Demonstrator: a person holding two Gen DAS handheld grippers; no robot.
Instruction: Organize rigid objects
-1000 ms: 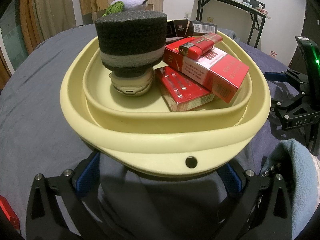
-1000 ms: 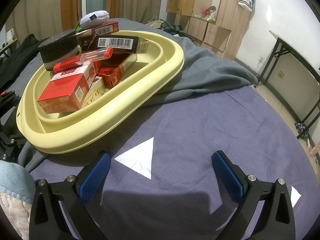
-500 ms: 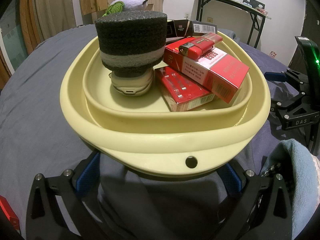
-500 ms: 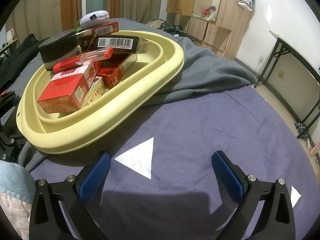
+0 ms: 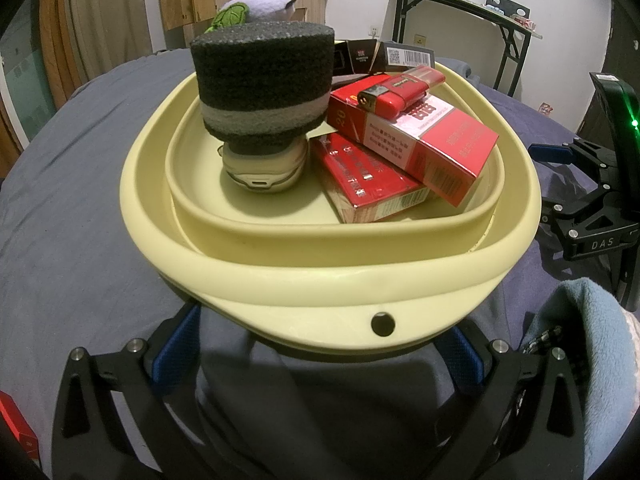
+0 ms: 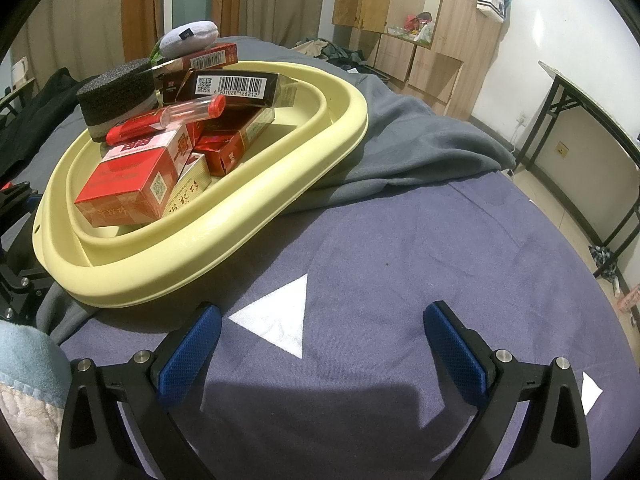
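Observation:
A pale yellow basin point(image 5: 328, 276) point(image 6: 192, 268) sits on the grey-blue bedspread. It holds a dark foam sponge point(image 5: 264, 88) on a beige case point(image 5: 264, 168), several red cigarette packs point(image 5: 416, 140) point(image 6: 132, 180), a red lighter point(image 5: 400, 88) point(image 6: 164, 118) and dark barcode boxes point(image 6: 224, 88). My left gripper point(image 5: 320, 348) is open, its fingers low under the basin's near rim. My right gripper point(image 6: 320, 344) is open and empty over the bedspread, right of the basin.
A grey blanket point(image 6: 400, 148) lies bunched under and behind the basin. A white triangle patch point(image 6: 280, 320) marks the bedspread. A plush toy point(image 5: 256, 8) lies behind the basin. A folding table point(image 6: 592, 120) stands at the right. A red pack corner point(image 5: 12, 424) shows at lower left.

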